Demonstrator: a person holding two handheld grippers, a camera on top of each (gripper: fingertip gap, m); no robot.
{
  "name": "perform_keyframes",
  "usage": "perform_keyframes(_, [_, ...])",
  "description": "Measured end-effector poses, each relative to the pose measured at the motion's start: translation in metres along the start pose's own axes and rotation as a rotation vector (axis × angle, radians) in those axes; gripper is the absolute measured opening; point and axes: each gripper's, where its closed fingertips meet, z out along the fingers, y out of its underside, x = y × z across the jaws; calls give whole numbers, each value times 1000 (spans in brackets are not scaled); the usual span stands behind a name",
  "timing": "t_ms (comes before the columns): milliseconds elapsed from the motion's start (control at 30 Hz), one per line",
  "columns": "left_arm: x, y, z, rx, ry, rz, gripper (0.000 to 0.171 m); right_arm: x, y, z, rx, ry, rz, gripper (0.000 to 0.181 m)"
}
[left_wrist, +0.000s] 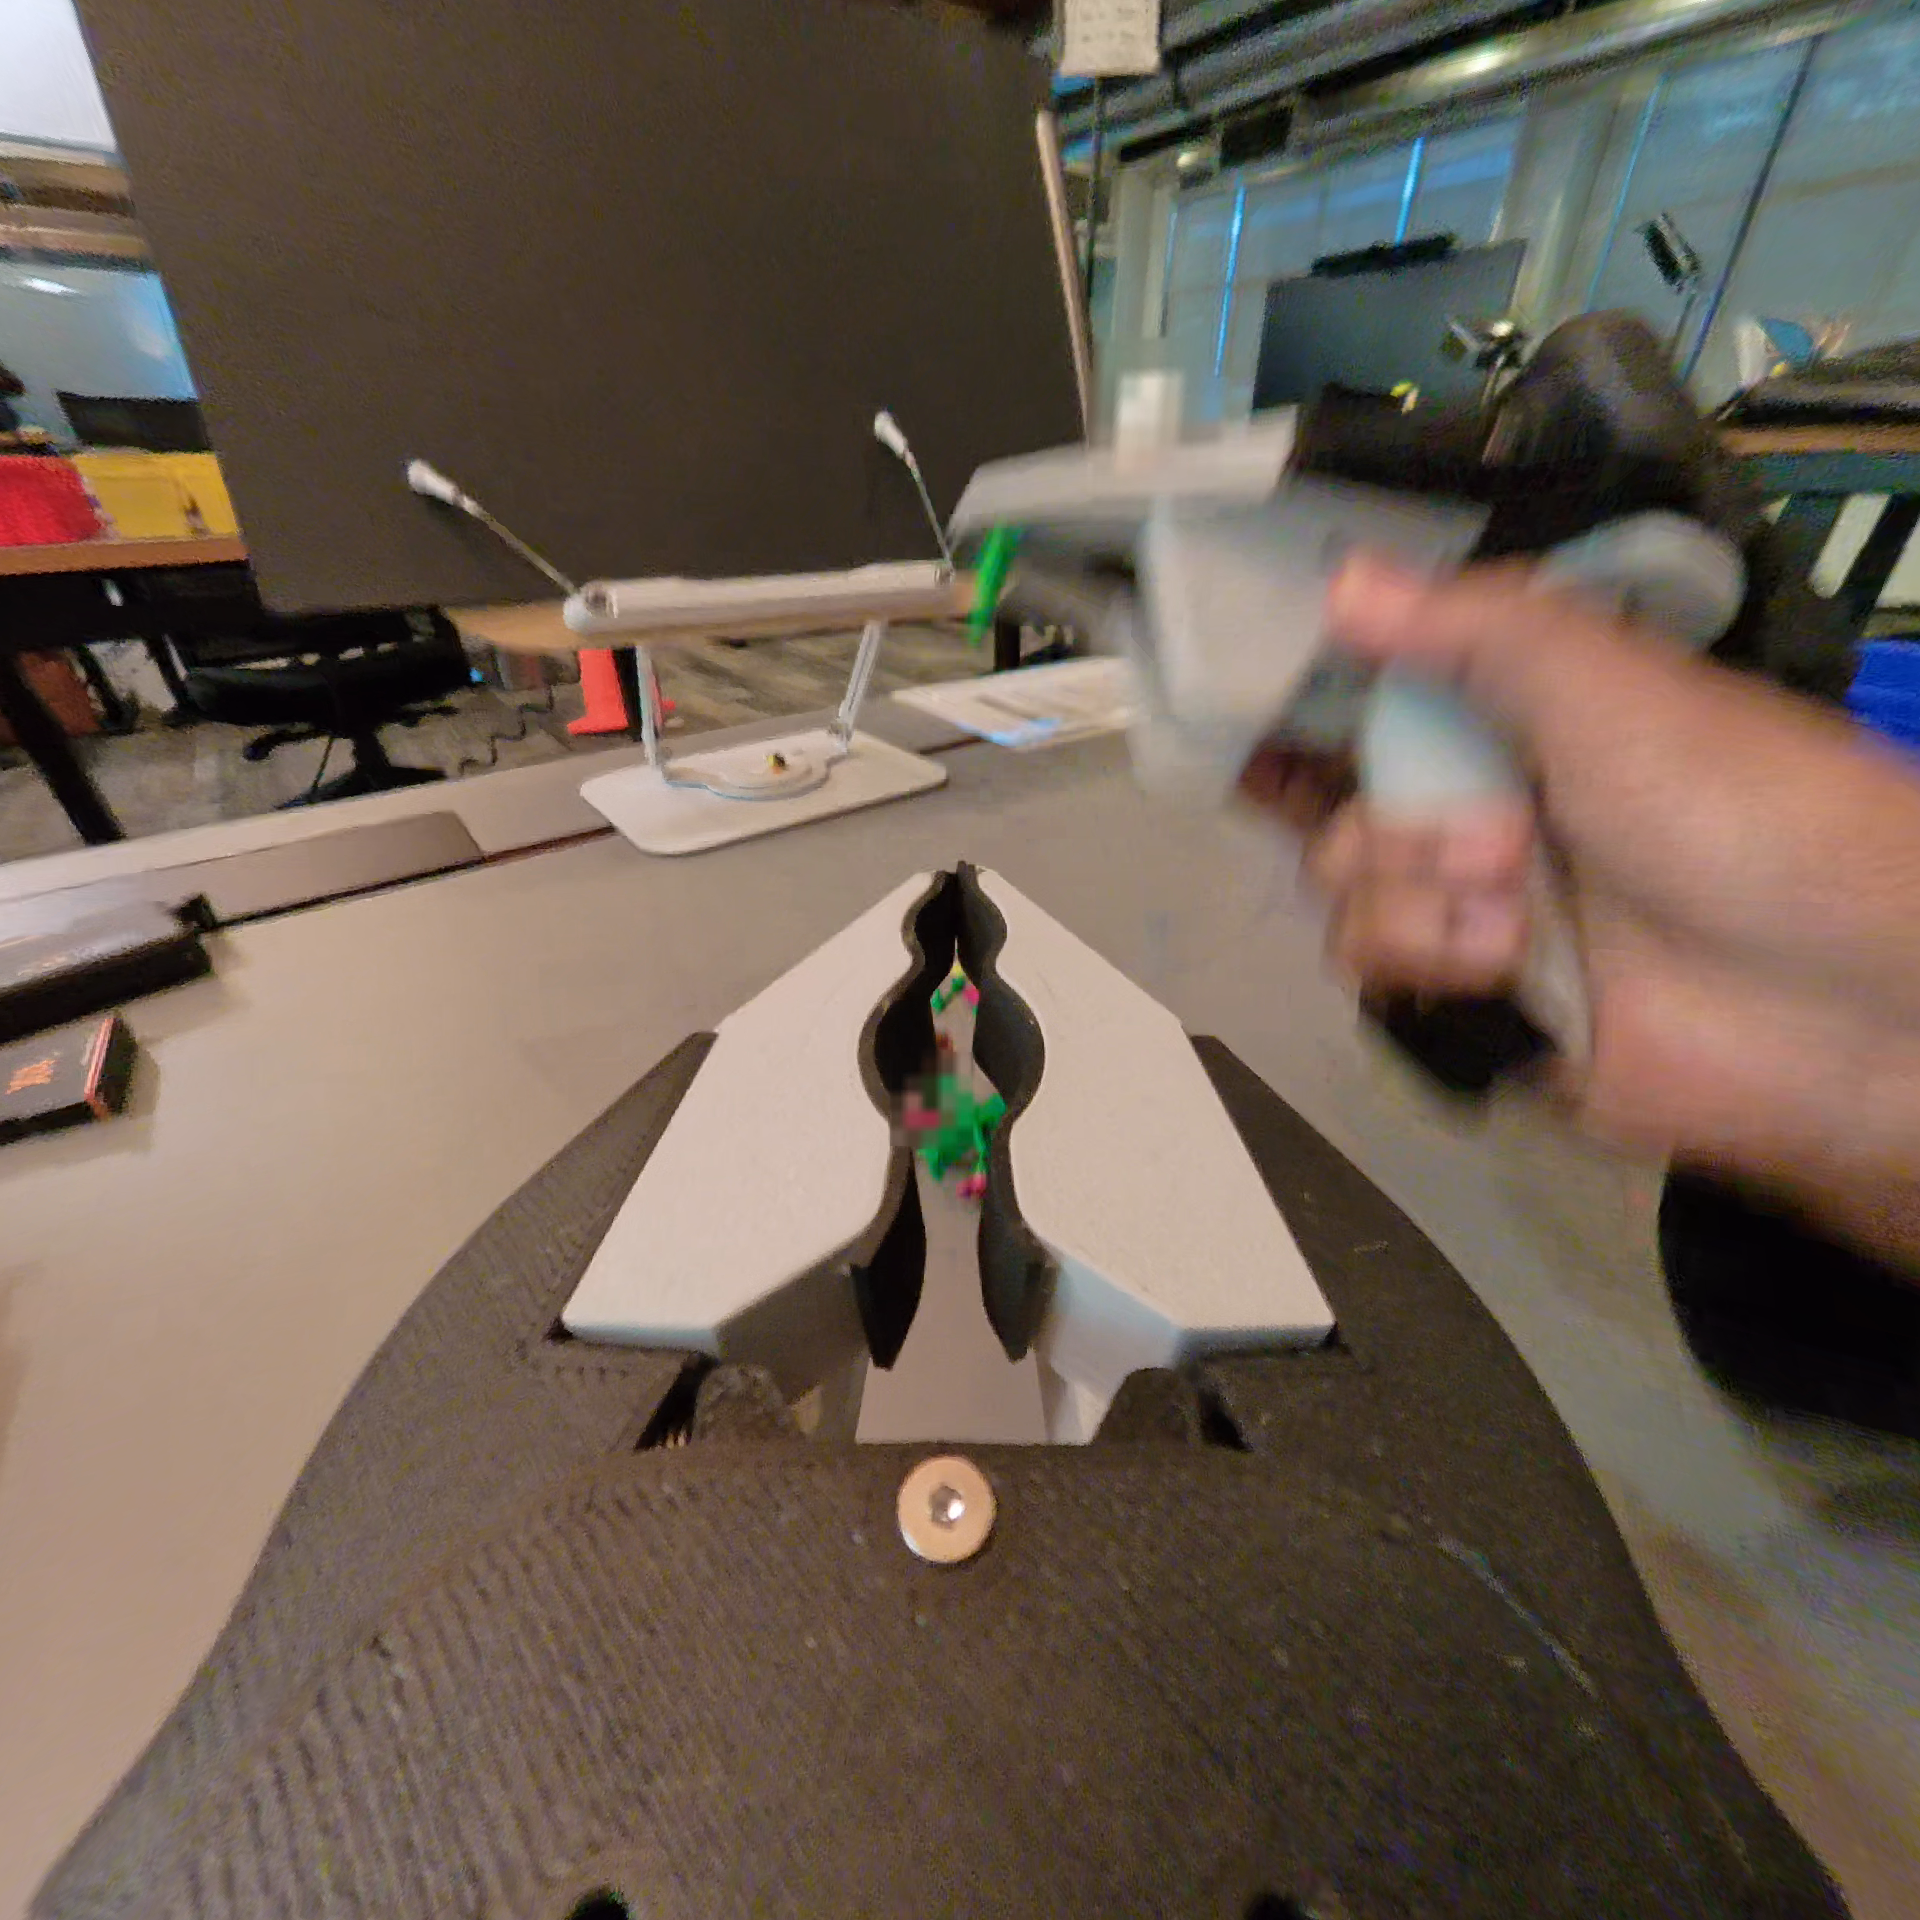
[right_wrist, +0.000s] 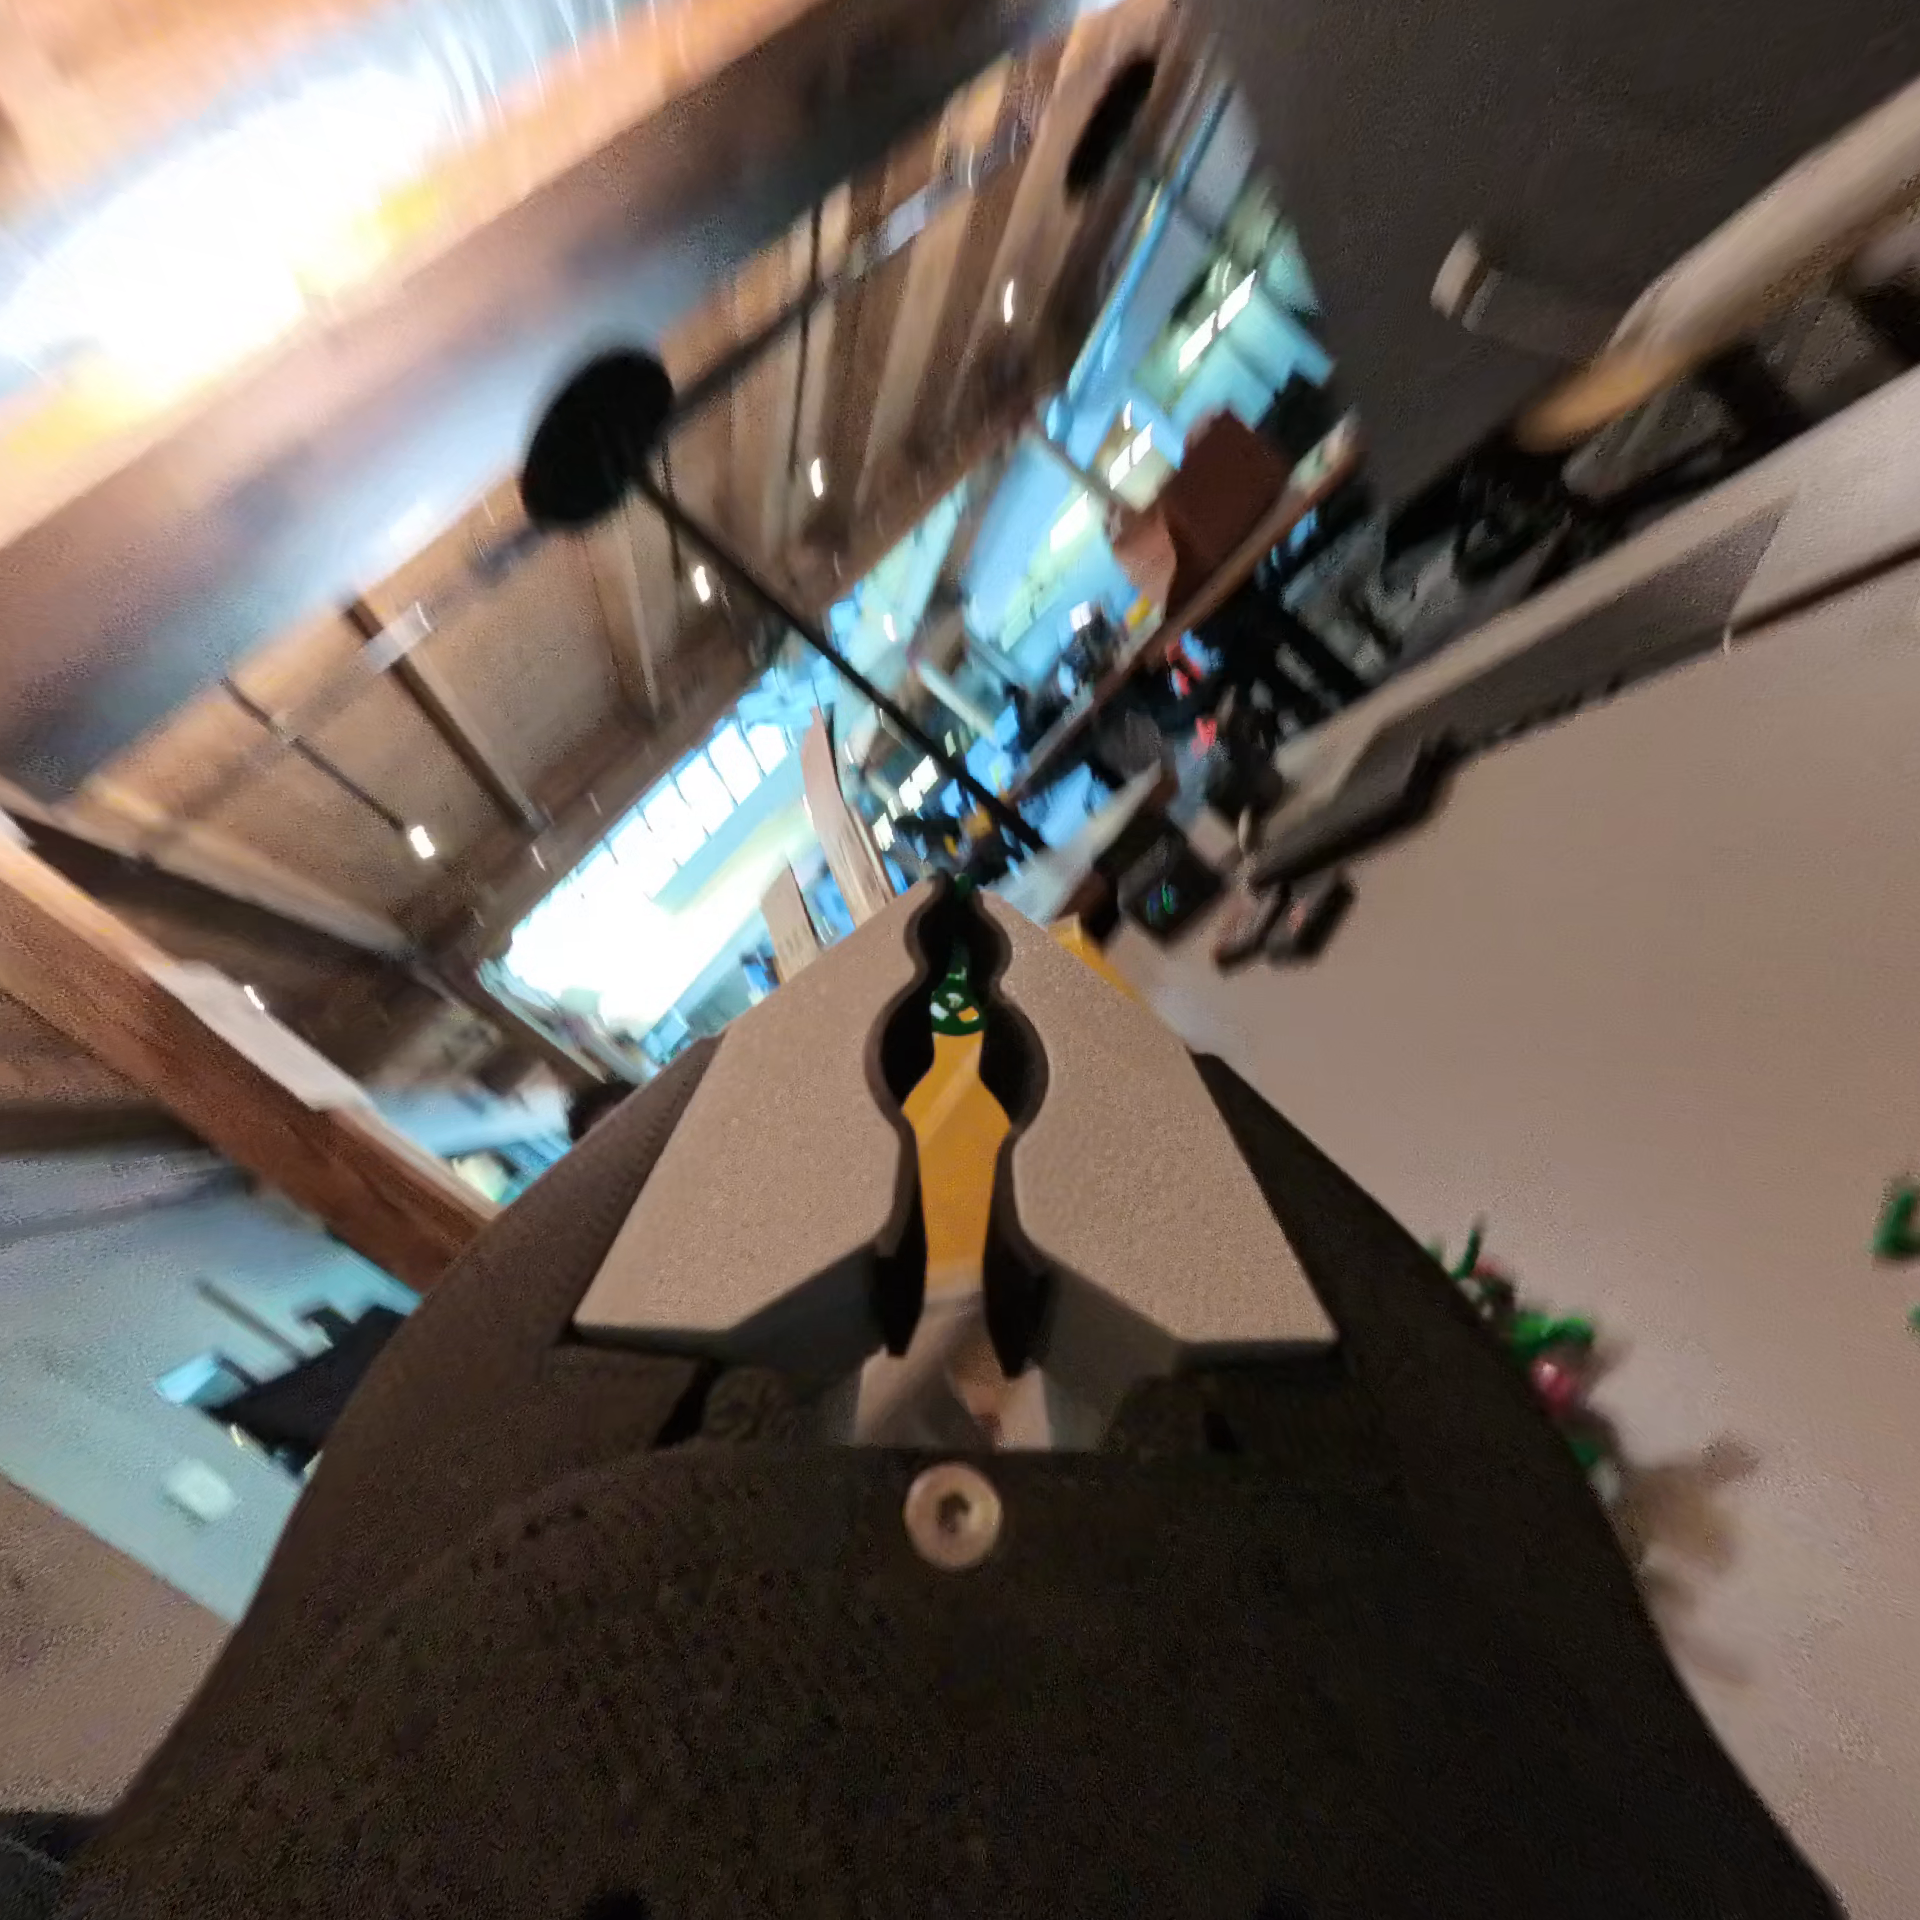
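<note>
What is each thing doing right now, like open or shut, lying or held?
Left gripper: jaws shut, above the green toy.
Right gripper: jaws shut on a green piece, tilted, lifted.
Green toy: lying on the table.
Stand: upright on the table.
Hand: gripping the right gripper's handle, blurred.

Light grey wavy-edged fingers, black textured gripper body, silver hex screw, same on right gripper

We count two claws, one hand at three o'clock, one white stand at twelve, and two dark boxes at nine.
</note>
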Motion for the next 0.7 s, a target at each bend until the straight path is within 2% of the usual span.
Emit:
perform_keyframes(33, [0,10,-5,-12,-8,-9,0,-1,-20,-6,25,-13,-1,0])
perform_keyframes(67, [-2,7,-8,7,-7,-43,0,-2,-50,-16,56,-10,-36,0])
perform_keyframes(100, [-4,-6,-10,43,1,-71,0,-2,-67,-22,45,33,-114,0])
perform_keyframes(167, [-8,-14,-6,63,-6,-58,0,-4,-67,-26,-24,108,-248,0])
perform_keyframes(267, [-4,-1,-2,54,20,-99,0,1,-40,-23,-115,120,-255,0])
perform_keyframes(400, [3,-5,-6,107,30,-97,3,8,7,-17,-215,56,-87,0])
perform_keyframes(467, [10,-5,-5,109,57,-98,23,6,36,-13,-265,24,-26,0])
perform_keyframes(533, [14,-3,-3,101,81,-119,33,1,61,-9,-308,-3,20,0])
perform_keyframes(633, [11,-6,-6,119,69,-122,27,-4,86,-2,-356,-21,48,0])
perform_keyframes(700, [5,-6,-8,114,34,-111,4,-8,95,1,-380,-33,59,0])
